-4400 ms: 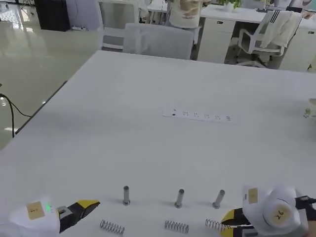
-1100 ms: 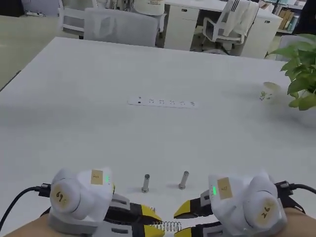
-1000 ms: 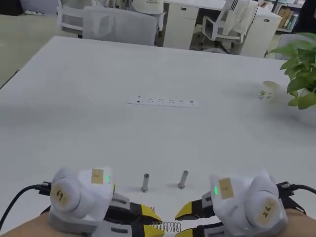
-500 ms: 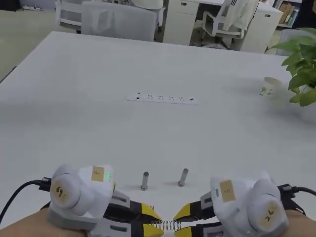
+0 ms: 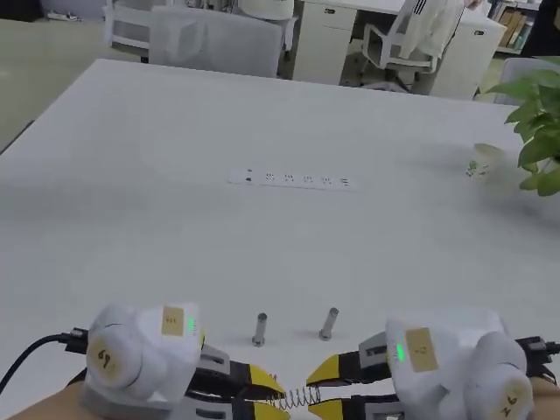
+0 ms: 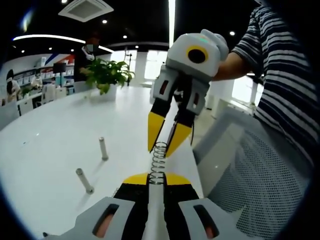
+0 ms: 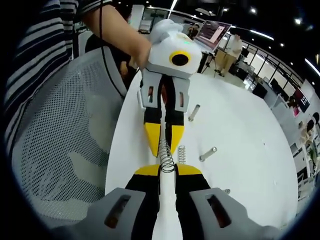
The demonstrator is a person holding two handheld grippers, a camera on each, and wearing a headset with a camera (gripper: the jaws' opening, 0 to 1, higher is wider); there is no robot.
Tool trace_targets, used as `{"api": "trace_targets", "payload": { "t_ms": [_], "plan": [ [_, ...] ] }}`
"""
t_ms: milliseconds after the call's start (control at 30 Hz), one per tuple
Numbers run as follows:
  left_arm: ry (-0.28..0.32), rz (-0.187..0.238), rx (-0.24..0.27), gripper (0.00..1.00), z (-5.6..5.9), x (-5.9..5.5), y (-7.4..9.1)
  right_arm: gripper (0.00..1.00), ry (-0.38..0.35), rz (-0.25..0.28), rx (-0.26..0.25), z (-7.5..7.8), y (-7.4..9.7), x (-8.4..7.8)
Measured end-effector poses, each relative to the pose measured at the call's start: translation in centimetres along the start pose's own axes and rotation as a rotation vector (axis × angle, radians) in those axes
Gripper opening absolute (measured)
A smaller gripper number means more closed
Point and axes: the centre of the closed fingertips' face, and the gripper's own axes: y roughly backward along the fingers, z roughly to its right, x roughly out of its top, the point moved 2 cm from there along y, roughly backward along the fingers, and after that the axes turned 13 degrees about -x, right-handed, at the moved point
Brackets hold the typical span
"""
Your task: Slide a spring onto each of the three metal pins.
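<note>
Steel spring [image 5: 293, 400] hangs level in the air, bridged between the two tool tips and clear of the surface [image 5: 175, 227].

Head view: the left tool [image 5: 269, 395] and right tool [image 5: 317, 394] face each other tip to tip, one on each end of the spring. Two pins [image 5: 260, 328] stand upright just ahead of the tips, touching neither tool.

Left gripper view: the left tool's jaws are pinched on the near coils. The spring runs straight out ahead to the right tool.

Right gripper view: the right tool's jaws sit a narrow gap apart around its end. Can't tell if they're gripping or just bracketing. A loose spring [image 7: 182, 154] lies on the surface beside the tips, on the pins' side.

My take on doing it well:
- Let one tool own the spring, held by the coils just back from an end so the bore stays open.
- Pinch lightly, since the coils probably squash easily.
- Swing it upright, line the bore up over a pin top, then lower it straight down.
- Use the free tool to steady the pin; they look free-standing and could tip.
</note>
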Motion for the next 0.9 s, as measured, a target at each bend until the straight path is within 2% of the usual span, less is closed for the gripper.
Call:
{"api": "trace_targets", "payload": {
  "t_ms": [167,267,433,667,900],
  "plan": [
    [0.002,0.002,0.009,0.02,0.1,-0.2,0.0,0.08,-0.006,0.023,0.018,-0.1,0.2,0.8],
    [-0.003,-0.001,0.018,0.02,0.1,-0.3,0.0,0.08,-0.052,0.054,0.026,-0.1,0.3,1.5],
    [-0.004,0.003,0.039,0.02,0.0,-0.3,0.1,0.08,-0.087,0.085,0.023,0.1,0.1,2.3],
    [-0.006,0.003,0.044,0.02,0.2,-0.3,-0.2,0.08,-0.081,0.122,0.013,-0.2,-0.3,3.9],
    [-0.004,0.013,0.057,0.02,0.4,-0.2,-0.2,0.08,-0.073,0.135,0.003,-0.4,-0.7,4.5]
  ]
}}
